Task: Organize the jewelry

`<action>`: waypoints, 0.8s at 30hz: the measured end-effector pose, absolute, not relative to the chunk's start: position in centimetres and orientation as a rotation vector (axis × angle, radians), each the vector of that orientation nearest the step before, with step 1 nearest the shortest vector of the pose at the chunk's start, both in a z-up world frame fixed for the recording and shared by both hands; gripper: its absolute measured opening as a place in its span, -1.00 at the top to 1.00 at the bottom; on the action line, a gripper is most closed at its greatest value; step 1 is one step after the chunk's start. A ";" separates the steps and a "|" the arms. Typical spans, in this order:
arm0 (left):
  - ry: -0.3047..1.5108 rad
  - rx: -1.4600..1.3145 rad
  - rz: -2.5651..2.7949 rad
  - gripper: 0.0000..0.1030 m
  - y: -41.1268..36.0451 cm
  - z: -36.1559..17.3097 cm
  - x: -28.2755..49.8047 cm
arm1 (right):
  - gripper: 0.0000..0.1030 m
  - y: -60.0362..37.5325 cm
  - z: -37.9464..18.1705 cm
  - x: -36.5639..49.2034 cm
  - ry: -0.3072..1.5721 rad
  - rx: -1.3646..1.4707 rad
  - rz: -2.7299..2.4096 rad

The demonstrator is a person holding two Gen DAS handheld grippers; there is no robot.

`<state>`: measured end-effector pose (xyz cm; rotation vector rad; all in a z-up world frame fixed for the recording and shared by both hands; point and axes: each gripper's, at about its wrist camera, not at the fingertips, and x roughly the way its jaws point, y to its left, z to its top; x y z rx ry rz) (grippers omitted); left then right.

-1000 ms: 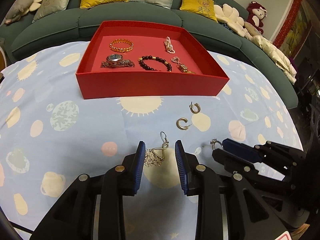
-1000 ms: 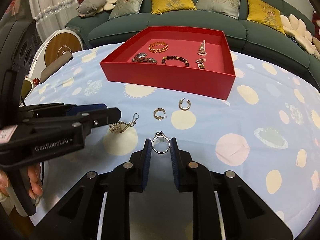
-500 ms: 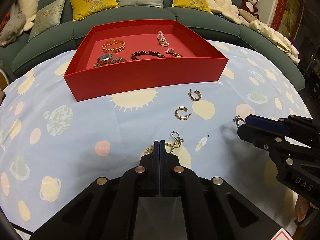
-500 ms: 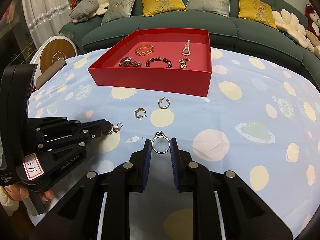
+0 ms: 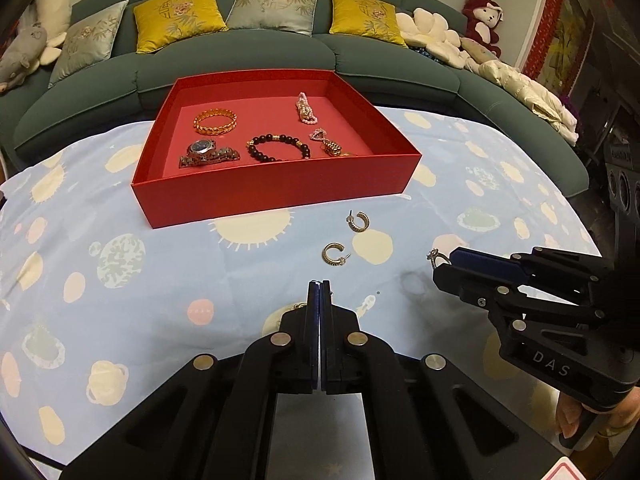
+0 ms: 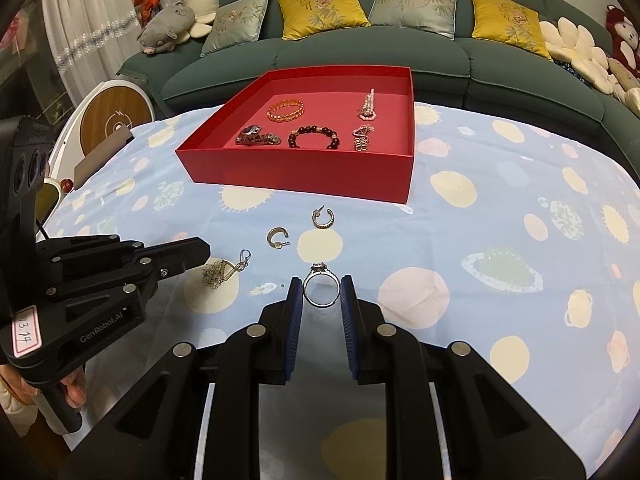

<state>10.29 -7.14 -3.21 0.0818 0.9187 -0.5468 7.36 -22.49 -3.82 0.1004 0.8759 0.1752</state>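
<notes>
the left gripper (image 5: 319, 286), low centre of the left wrist view, has its jaws pressed together on the filigree drop earring (image 6: 222, 270); in that view the fingers hide nearly all of the earring. the right wrist view shows it dangling at the tip of that gripper, at middle left, and whether it touches the cloth cannot be told.

the right gripper (image 6: 321, 292), low centre of its own view, is clamped on the silver ring with a small stone setting (image 6: 321, 289), band upright between the blue pads.

the red rectangular cardboard tray (image 5: 276, 188) sits upper centre of both views on the pale blue planet-print tablecloth (image 5: 120, 280). its near wall faces the grippers. two gold hoop earrings (image 5: 346, 236) lie on open cloth between the tray and the grippers, apart from each other and from the tray wall.

inside the tray: a gold chain bangle (image 5: 215, 122), a metal wristwatch (image 5: 208, 154), a dark bead bracelet (image 5: 278, 146), a pink bead piece (image 5: 306, 109) and a small gold-and-pink piece (image 5: 326, 141), hard to make out. the near wall cuts off the tray floor's front strip.
</notes>
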 end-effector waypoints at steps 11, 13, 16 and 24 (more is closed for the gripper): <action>0.924 0.166 -0.528 0.33 -9.3 -5.9 10.5 | 0.64 -22.3 -4.0 7.4 0.883 0.102 0.180; 0.902 0.190 -0.517 0.34 -9.7 -6.2 10.5 | 0.64 -22.4 -4.0 7.5 0.884 0.105 0.177; 0.877 0.233 -0.502 0.47 -10.2 -6.4 10.5 | 0.64 -22.5 -4.0 7.4 0.883 0.107 0.176; 0.882 0.192 -0.493 0.99 -8.9 -6.4 11.2 | 0.64 -22.6 -3.8 7.4 0.879 0.112 0.175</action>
